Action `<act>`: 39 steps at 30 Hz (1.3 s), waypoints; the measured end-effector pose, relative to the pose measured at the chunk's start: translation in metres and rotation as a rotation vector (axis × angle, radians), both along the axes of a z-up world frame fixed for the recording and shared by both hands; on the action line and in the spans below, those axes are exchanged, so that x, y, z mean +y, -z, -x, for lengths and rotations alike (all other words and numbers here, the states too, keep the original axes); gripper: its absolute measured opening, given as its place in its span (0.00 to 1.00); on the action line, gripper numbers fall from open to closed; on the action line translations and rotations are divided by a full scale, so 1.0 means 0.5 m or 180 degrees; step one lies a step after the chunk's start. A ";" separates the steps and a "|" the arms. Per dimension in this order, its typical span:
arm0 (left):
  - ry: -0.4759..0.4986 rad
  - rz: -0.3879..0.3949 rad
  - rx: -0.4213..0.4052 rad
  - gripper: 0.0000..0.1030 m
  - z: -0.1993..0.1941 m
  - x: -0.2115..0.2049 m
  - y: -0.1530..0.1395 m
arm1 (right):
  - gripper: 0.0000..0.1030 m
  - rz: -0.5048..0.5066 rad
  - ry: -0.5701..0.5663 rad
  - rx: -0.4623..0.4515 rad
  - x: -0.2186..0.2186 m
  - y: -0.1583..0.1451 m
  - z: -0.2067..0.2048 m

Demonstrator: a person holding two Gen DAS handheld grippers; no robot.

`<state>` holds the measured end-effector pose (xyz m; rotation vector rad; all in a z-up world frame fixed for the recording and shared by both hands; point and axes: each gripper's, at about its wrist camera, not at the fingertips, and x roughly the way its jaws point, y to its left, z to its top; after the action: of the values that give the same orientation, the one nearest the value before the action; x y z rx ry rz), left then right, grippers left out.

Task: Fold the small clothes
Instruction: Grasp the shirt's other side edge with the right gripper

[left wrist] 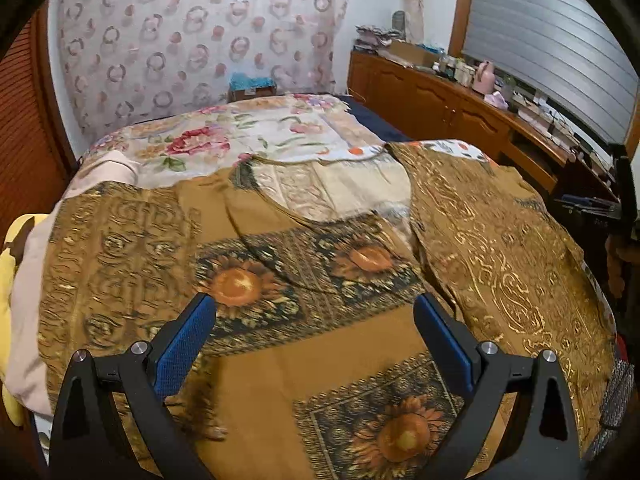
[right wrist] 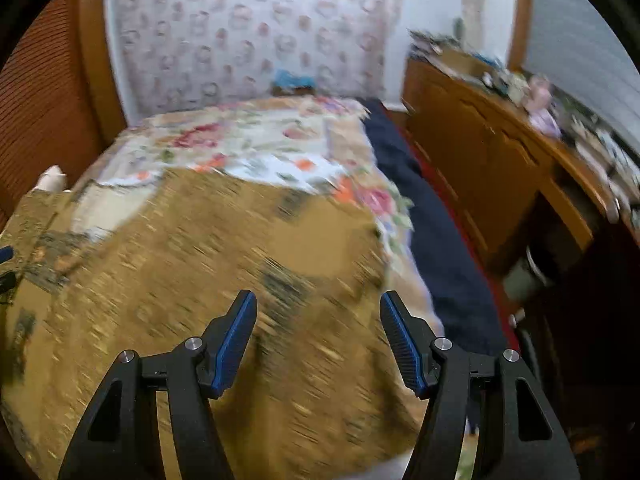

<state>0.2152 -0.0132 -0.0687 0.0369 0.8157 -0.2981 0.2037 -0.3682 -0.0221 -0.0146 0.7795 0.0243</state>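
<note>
Two tongs, left (left wrist: 314,312) and right (right wrist: 318,308), gape empty above one brown sunflower-print garment (left wrist: 280,344).

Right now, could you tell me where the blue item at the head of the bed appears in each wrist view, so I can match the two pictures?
Left wrist view: the blue item sits upper centre-left, beyond the floral bedcover, against the patterned curtain.
Right wrist view: the blue item sits upper centre, slightly blurred, in the same spot.
Shared landmark: the wooden sideboard along the right side in both.
</note>
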 end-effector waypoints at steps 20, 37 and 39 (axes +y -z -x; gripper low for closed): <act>0.0083 -0.0147 0.0296 0.96 0.009 -0.035 0.054 | 0.30 -0.0679 0.0187 0.0401 -0.129 0.041 0.036; 0.0099 -0.0339 0.0293 1.00 0.017 -0.054 0.071 | 0.04 -0.0254 -0.0139 -0.0253 -0.008 -0.072 0.066; 0.0099 -0.0340 0.0293 1.00 0.019 -0.054 0.071 | 0.04 -0.0269 -0.0322 -0.0350 0.033 -0.092 0.070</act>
<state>0.2059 -0.0404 -0.1043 0.1368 0.9227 -0.2869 0.1689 -0.3515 0.0238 0.0247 0.6668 0.1514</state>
